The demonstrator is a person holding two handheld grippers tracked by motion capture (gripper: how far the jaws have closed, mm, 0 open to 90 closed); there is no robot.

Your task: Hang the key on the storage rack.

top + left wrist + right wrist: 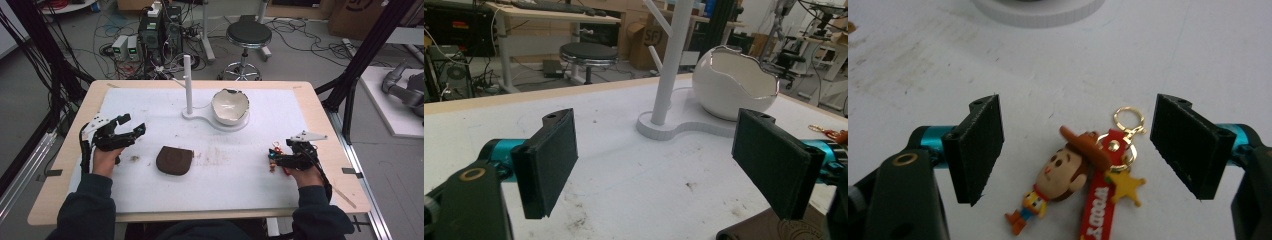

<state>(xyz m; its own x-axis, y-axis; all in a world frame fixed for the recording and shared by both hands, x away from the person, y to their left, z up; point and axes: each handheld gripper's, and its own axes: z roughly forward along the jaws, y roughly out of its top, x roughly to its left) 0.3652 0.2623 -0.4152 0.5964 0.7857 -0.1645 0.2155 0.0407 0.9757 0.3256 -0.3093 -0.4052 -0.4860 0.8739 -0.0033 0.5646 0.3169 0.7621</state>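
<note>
White tabletop (150, 107): your right gripper (1075, 145) gapes empty over a cowboy keychain (1083, 175), hat, star and red strap clear close-up; left gripper (656, 165) likewise wide, empty.

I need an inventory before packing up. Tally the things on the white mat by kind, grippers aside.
Keychains: 1, the cowboy figure keychain lying between the open jaws of the right gripper
Brown pouches: 1, the brown pouch
Stands: 1, the white peg stand
Bowls: 1, the white eggshell bowl on the stand's base
Total: 4
</note>
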